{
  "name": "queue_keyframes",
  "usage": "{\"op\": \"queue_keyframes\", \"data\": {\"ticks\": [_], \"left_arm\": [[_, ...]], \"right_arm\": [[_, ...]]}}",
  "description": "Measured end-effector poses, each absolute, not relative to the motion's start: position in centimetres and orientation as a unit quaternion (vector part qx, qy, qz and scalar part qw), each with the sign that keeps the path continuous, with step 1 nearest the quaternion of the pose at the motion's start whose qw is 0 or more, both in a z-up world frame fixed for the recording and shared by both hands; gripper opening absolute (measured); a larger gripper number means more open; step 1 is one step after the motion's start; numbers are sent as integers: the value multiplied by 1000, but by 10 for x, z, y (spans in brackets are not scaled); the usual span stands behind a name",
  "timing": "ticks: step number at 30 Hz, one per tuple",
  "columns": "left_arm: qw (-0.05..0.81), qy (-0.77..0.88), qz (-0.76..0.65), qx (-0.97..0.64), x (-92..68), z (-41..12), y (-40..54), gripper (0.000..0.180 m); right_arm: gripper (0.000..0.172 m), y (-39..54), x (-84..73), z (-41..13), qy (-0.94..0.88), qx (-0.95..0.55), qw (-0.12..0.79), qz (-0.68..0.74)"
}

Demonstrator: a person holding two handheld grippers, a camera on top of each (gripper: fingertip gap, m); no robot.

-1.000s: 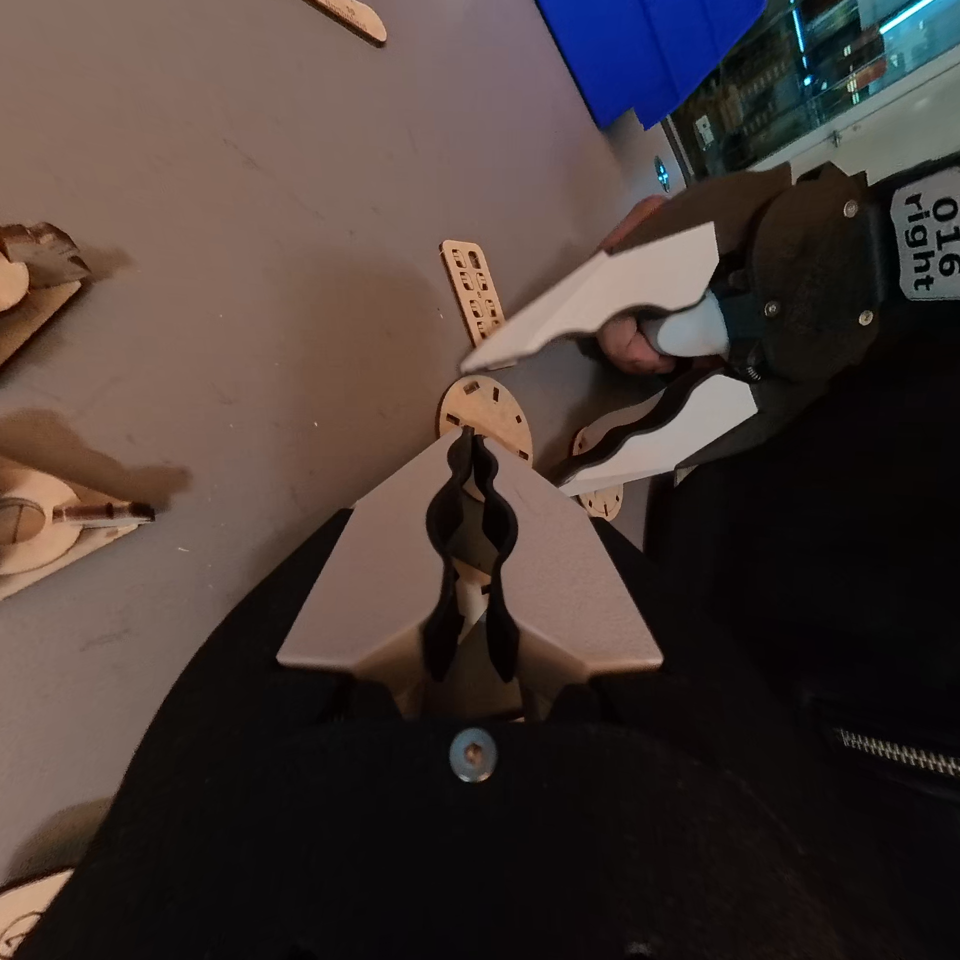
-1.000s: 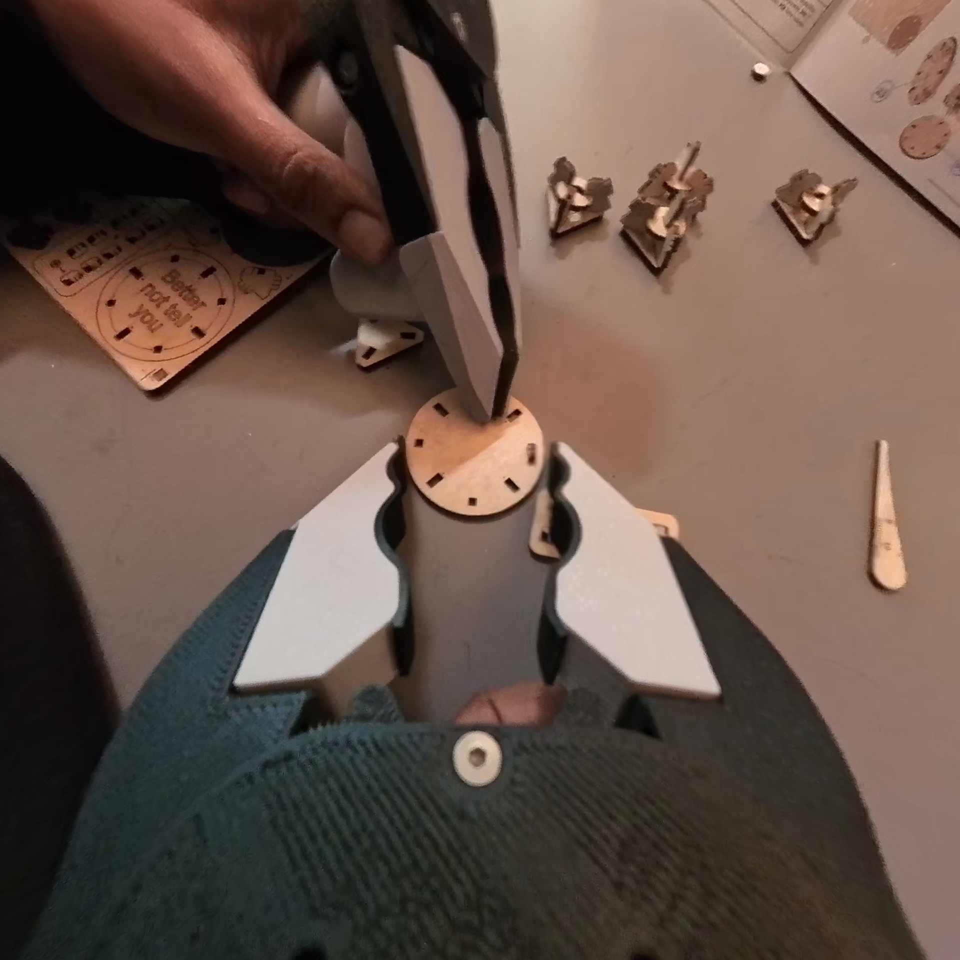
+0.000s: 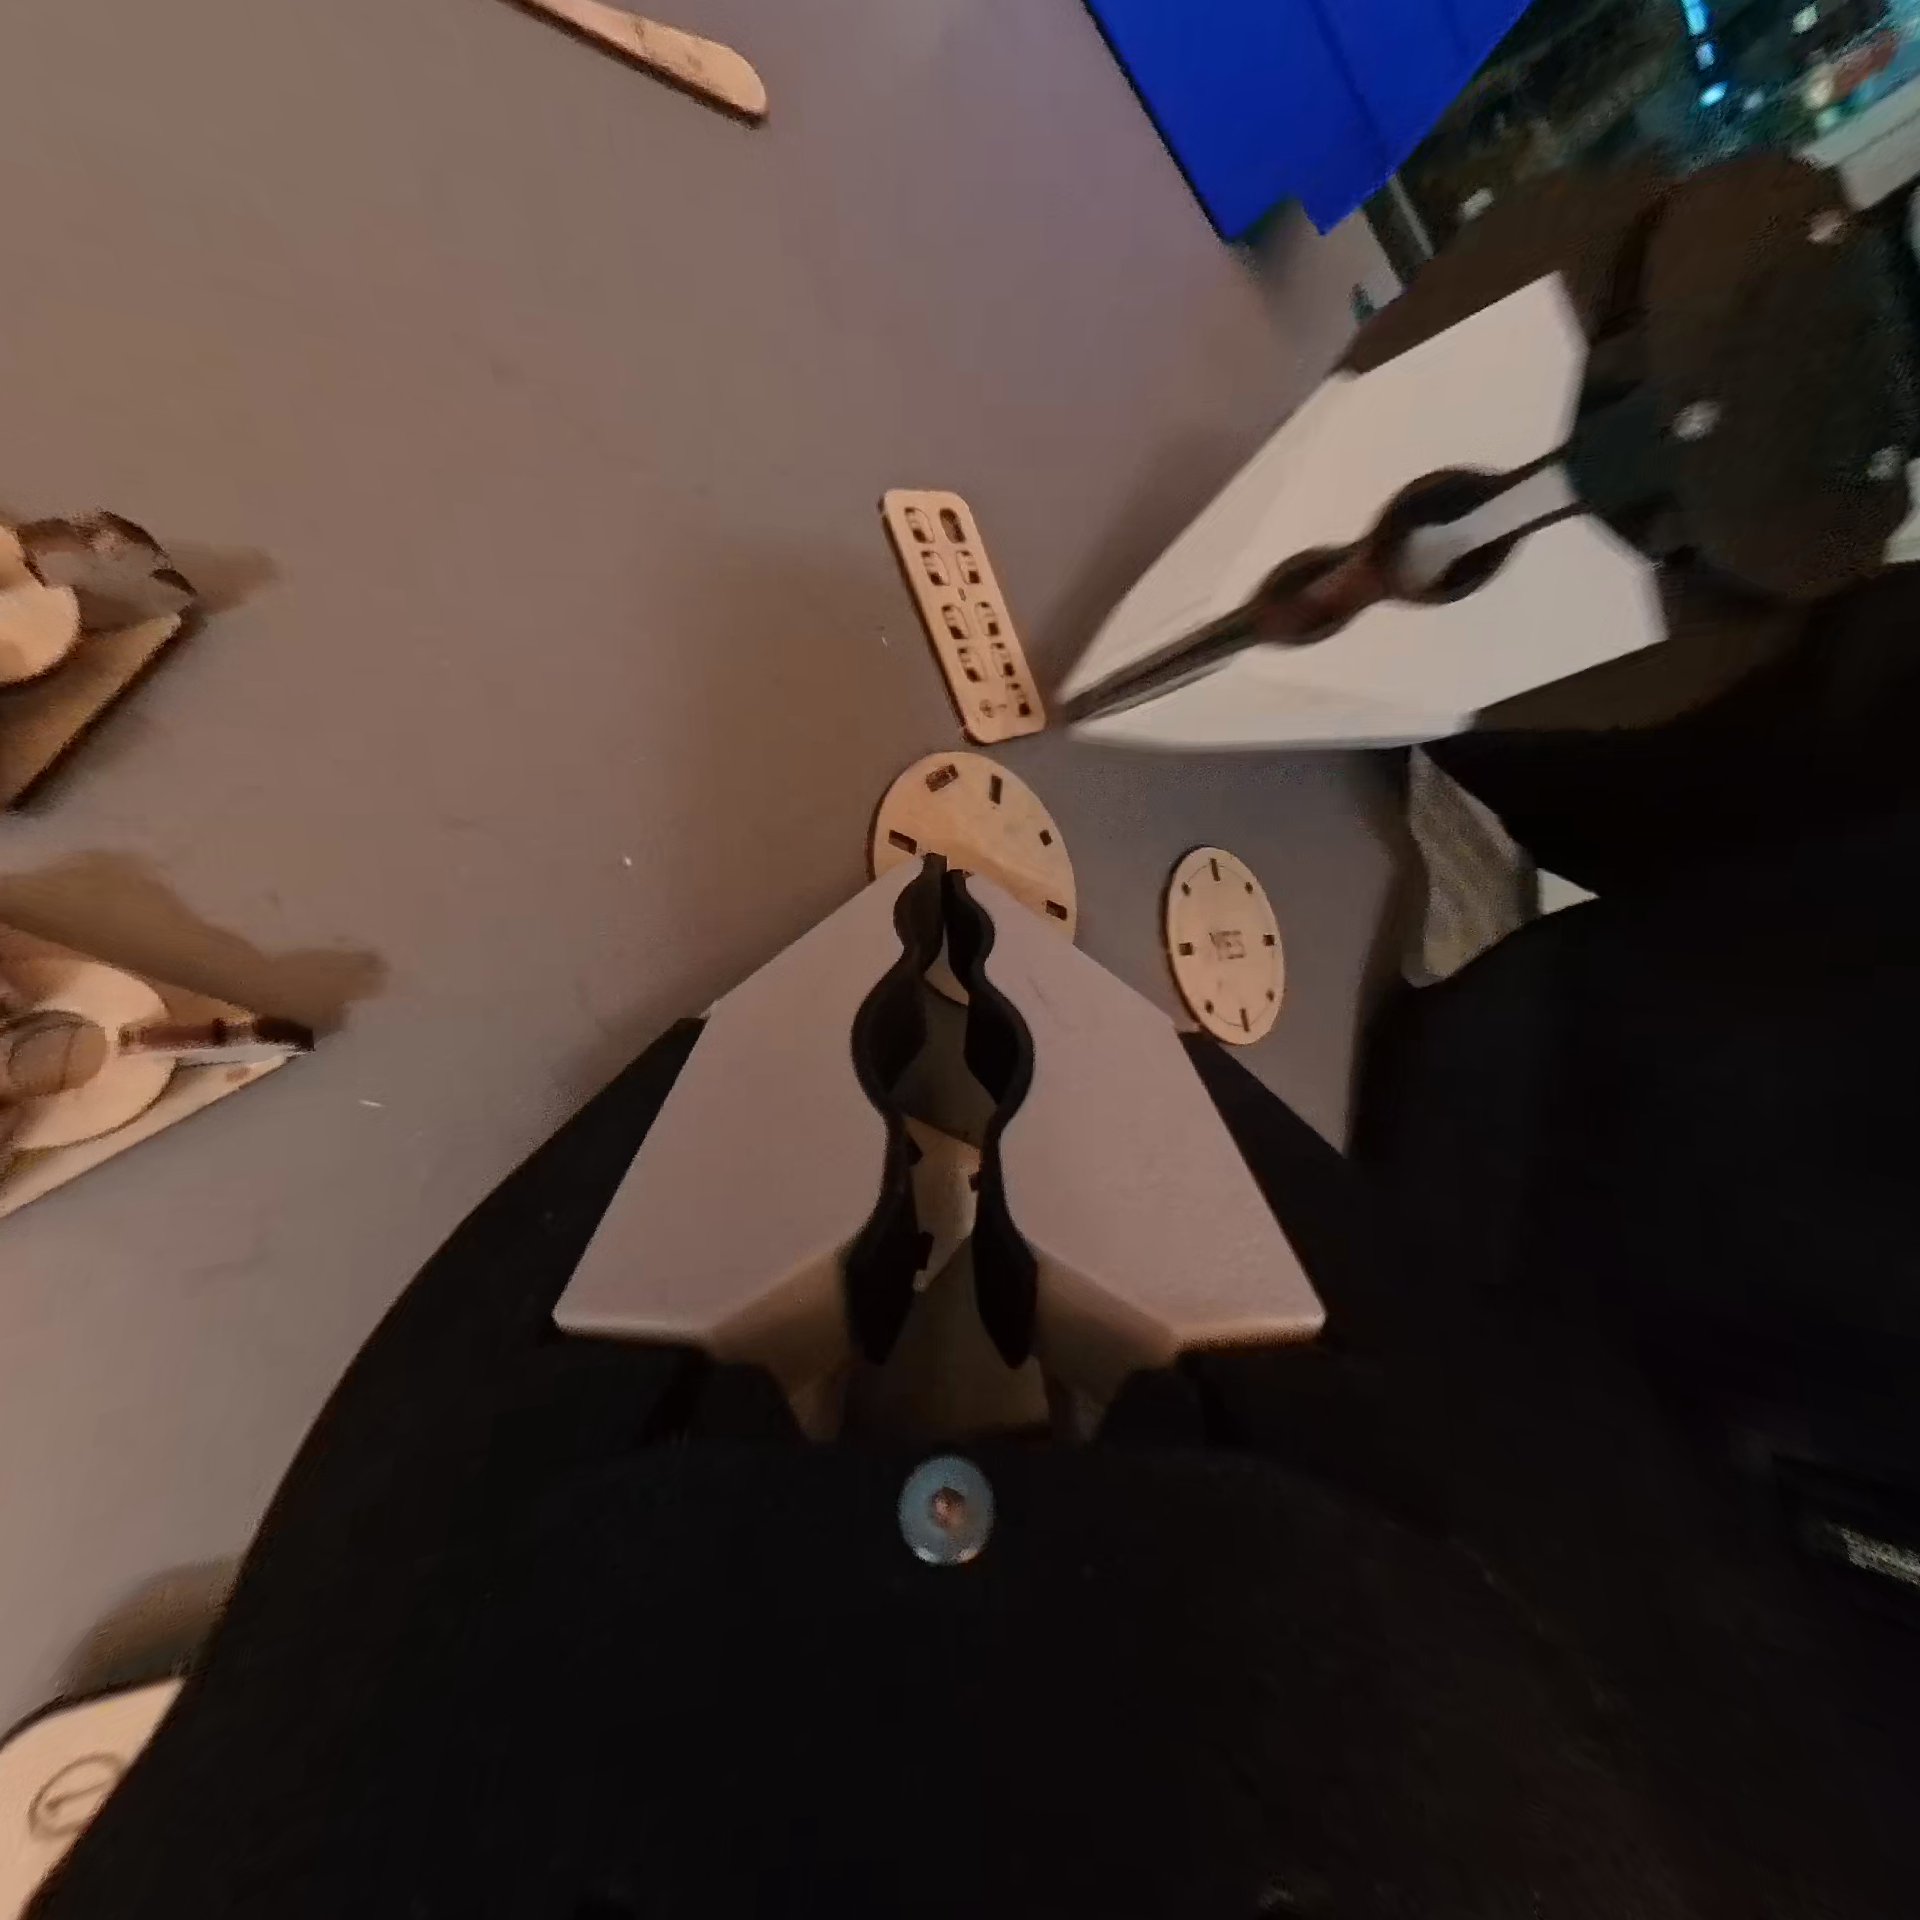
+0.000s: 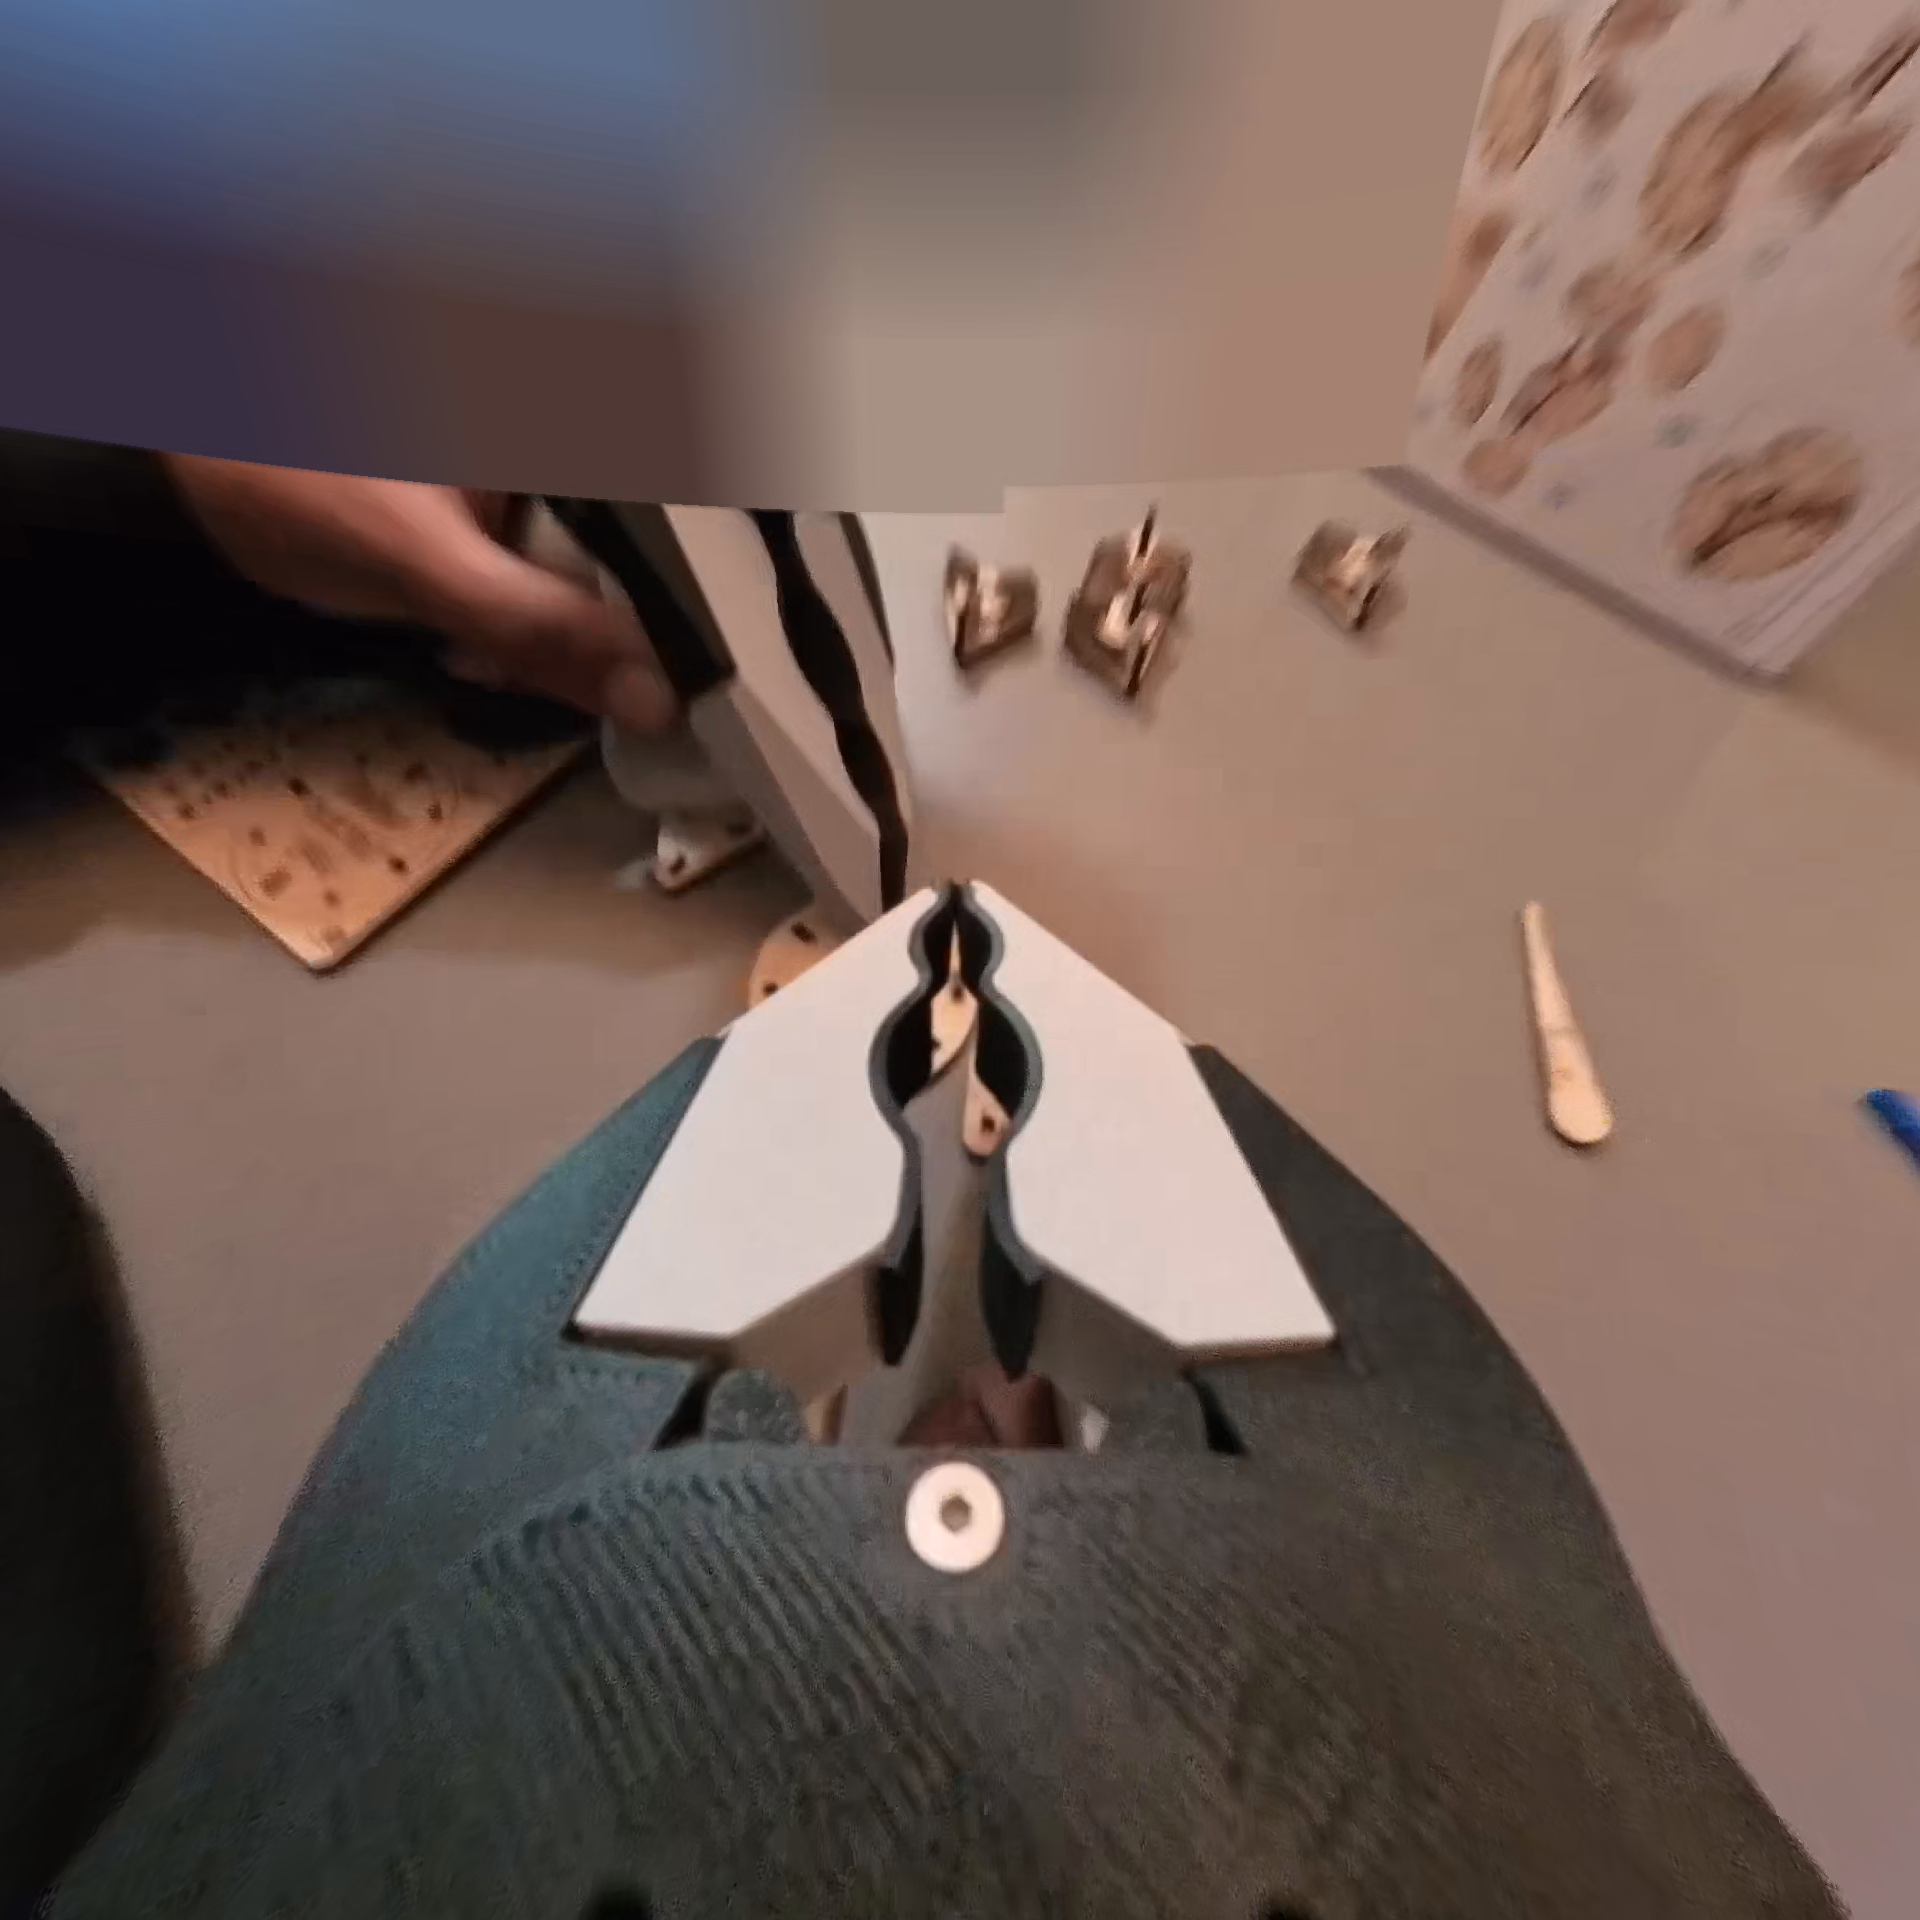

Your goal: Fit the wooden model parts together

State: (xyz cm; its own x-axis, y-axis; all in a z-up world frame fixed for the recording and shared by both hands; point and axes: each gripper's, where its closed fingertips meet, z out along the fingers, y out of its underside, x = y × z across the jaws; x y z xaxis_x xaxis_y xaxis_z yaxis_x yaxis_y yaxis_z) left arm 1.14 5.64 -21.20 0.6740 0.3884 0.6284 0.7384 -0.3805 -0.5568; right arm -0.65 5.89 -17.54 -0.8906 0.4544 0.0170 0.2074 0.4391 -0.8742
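My left gripper (image 3: 940, 868) is shut, and its tips rest on a round slotted wooden disc (image 3: 977, 842) lying flat on the grey table (image 3: 520, 416). This gripper also shows in the right wrist view (image 4: 883, 873), with the disc's edge (image 4: 784, 961) beside it. My right gripper (image 4: 954, 896) is shut. In the left wrist view (image 3: 1075, 712) it hovers by a slotted rectangular wooden piece (image 3: 961, 613), with nothing at its tip. A second disc (image 3: 1226, 945) lies to the right. Bits of light wood (image 4: 951, 1013) show through the gaps behind the right pads.
Small wooden assemblies stand at the left (image 3: 83, 623) (image 3: 104, 1049) and ahead (image 4: 1127, 613). There are also a flat wooden stick (image 4: 1564, 1029), a cut wooden sheet (image 4: 312, 831), a printed sheet (image 4: 1683, 312) and a hand (image 4: 499, 613) on the left gripper. The gap from one gripper's tips to the other's is roughly 4 cm.
My right gripper has gone from wide open around the disc to shut, and has swung away from the disc. The left gripper stays shut on the disc. The second disc is now uncovered.
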Motion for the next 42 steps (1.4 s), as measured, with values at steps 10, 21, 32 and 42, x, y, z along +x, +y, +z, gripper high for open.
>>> {"op": "queue_keyframes", "data": {"ticks": [10,21,32,42], "left_arm": [[585,-364,1,-724,-46,-123,-11,0],[610,-365,116,-694,-64,-101,-60,0],[641,-372,146,-656,-55,-51,-113,2],[593,-463,146,-642,-74,-106,-204,3]], "right_arm": [[15,63,-42,-111,-687,-230,256,640],[0,73,-24,-119,-705,-231,186,644],[10,80,-37,-120,-702,-243,248,622],[26,87,-52,-123,-693,-290,225,621]]}}
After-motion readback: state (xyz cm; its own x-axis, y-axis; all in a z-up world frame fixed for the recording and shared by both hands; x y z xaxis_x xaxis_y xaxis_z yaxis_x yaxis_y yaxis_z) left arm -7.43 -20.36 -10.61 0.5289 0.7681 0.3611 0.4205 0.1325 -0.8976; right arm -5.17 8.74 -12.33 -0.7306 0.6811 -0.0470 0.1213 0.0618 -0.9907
